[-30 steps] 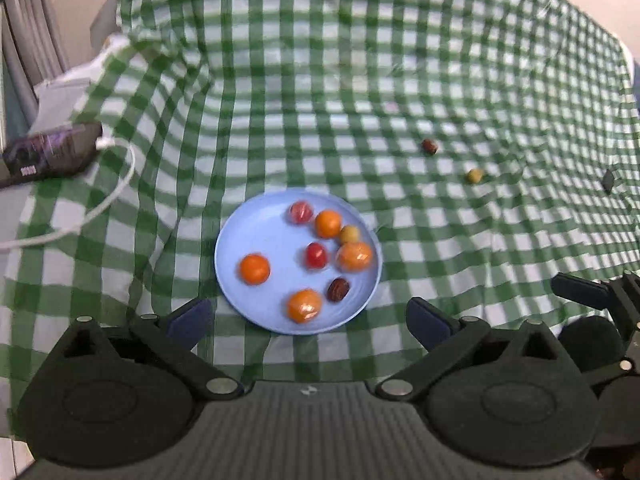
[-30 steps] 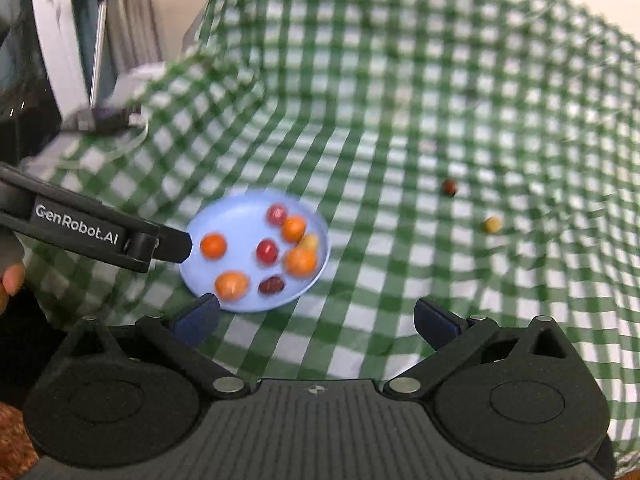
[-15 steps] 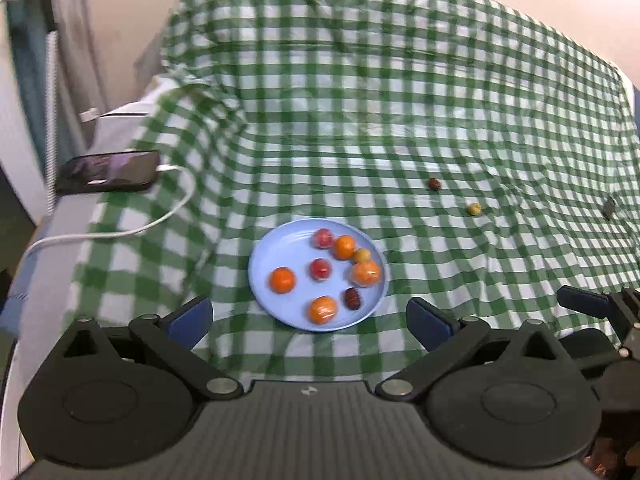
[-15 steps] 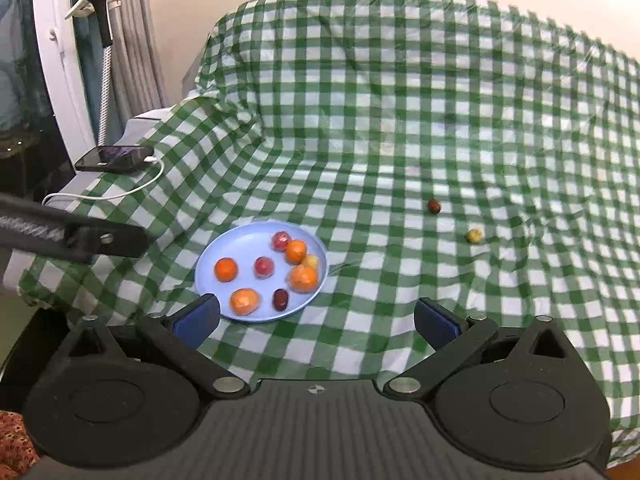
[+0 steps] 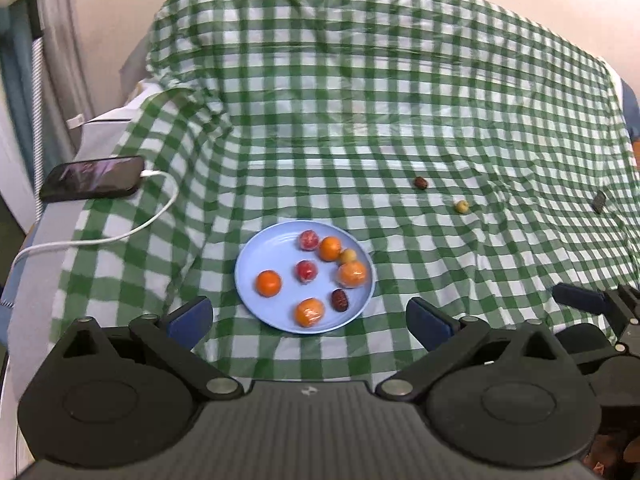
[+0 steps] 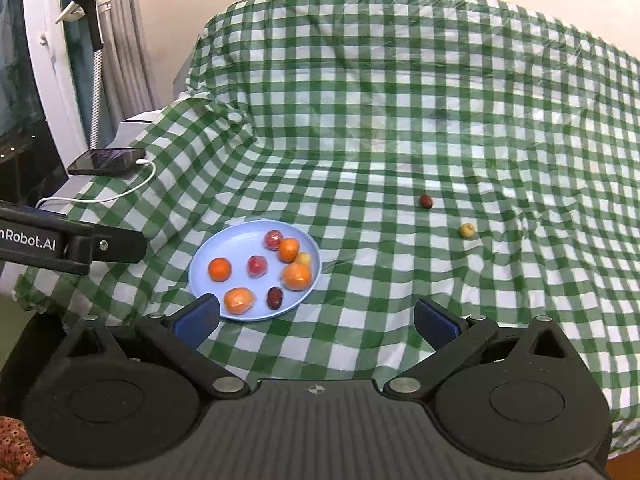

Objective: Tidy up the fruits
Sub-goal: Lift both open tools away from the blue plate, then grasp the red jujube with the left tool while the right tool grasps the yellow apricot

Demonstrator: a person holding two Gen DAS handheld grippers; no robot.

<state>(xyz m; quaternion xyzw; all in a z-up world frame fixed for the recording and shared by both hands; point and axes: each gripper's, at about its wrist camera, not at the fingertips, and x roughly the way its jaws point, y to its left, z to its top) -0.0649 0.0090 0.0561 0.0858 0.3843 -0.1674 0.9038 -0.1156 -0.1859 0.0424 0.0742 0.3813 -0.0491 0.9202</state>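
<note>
A green-and-white checked cloth (image 5: 360, 120) covers the whole surface and hangs in folds at its left corner, leaving a bare grey strip at the left edge. On that strip lies a dark phone (image 5: 94, 178) with a white cable (image 5: 132, 232) plugged into it.

The left tongs (image 5: 308, 316) hang low at the near edge of the surface, their blue-tipped fingers spread wide and holding nothing; the blue plate (image 5: 248, 280) shows between them. The right tongs (image 6: 316, 318) are likewise spread apart and empty, hovering over the near edge with the plate just ahead of the left finger.

The plate sits on the cloth near the front, left of centre. On it lie four orange fruits, among them one alone on the left side (image 5: 268, 283) and one at the near rim (image 5: 309, 311), two red fruits (image 5: 307, 270), a small yellow fruit (image 5: 348, 256) touching the orange one at the right side, and a dark red date-like fruit (image 5: 340, 300) near the front.

Well apart from the plate, farther back and to the right, two small fruits rest loose on the cloth: a dark red one (image 5: 420, 183) and, near it to the right, a yellow one (image 5: 461, 206). A small dark object (image 5: 599, 201) lies toward the right edge; what it is I cannot tell.
</note>
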